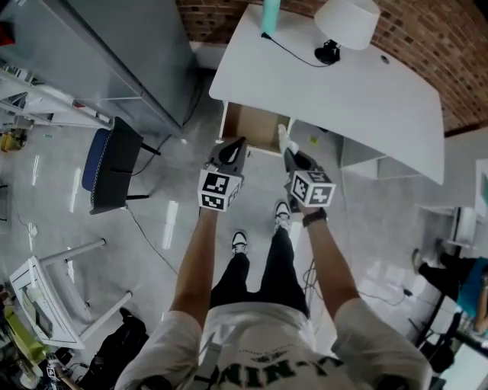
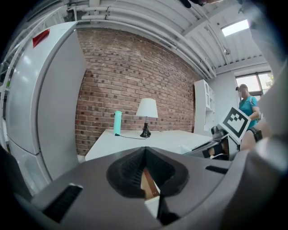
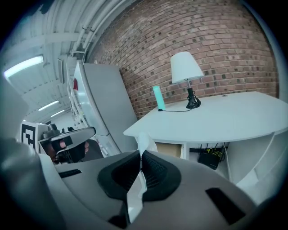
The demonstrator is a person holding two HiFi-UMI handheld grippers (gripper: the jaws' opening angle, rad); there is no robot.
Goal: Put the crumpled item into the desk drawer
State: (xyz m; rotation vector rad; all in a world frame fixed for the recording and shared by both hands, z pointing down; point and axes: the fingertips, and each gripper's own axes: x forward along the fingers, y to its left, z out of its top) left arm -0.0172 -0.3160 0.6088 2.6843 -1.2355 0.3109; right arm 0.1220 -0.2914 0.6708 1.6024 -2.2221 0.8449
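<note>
White crumpled paper (image 3: 143,142) was clamped between the closed jaws of the right gripper (image 3: 140,158), near the front right corner of the open wood-lined desk drawer (image 1: 250,126). The left gripper (image 2: 145,156) hung beside it, jaws together and empty. Beyond lay the white desk top (image 1: 343,91) and a white-shaded lamp (image 1: 347,19). Likely risk: if released here, the light paper could miss the drawer's edge and fall to the grey floor (image 1: 168,228).

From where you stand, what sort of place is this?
Probably an office or workshop room: a white desk with a lamp stands against a brick wall, a desk chair sits nearby, and strip lights run along the ceiling.
</note>
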